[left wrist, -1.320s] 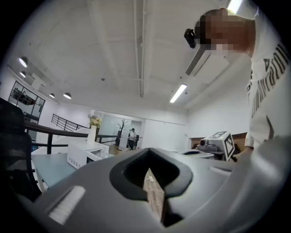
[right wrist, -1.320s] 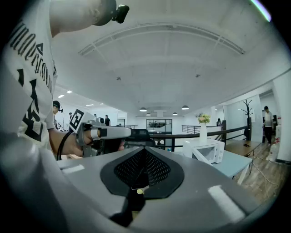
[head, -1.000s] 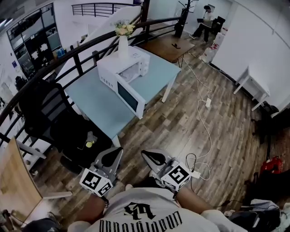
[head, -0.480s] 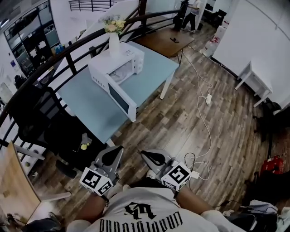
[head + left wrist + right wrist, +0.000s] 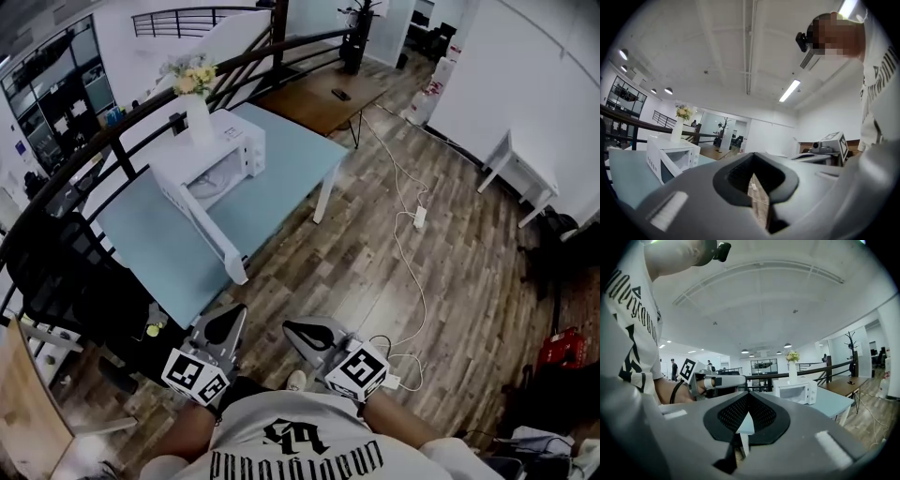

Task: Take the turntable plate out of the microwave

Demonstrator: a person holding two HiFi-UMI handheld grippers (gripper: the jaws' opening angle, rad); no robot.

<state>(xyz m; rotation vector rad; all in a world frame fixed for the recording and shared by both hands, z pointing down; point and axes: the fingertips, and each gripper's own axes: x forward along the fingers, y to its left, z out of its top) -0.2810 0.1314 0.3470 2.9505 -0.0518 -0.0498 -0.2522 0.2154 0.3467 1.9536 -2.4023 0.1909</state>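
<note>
**Claws.** Both are low in the head view, just ahead of the person's torso, side by side and not touching.
- Left claw (image 5: 221, 319): jaws pressed together, nothing between them.
- Right claw (image 5: 294, 328): jaws also pressed together, empty.

**Between claws and desk.** We see only wooden floor (image 5: 375, 262). A white cable (image 5: 409, 272) trails across it on the right. A black office chair (image 5: 66, 272) stands to the left, just beside the desk.

**Desk** (image 5: 281, 178). It has a pale blue top. The white microwave (image 5: 225, 150) stands on it, well apart from both claws. Its door (image 5: 214, 234) is swung open toward us and the cavity is exposed.

**Turntable plate.** The cavity is too small and pale in every view, so we cannot make the plate out.

**On and behind the microwave.** A white vase of flowers (image 5: 197, 108) stands upright on the microwave's top. A dark railing (image 5: 131, 108) runs behind it.
</note>
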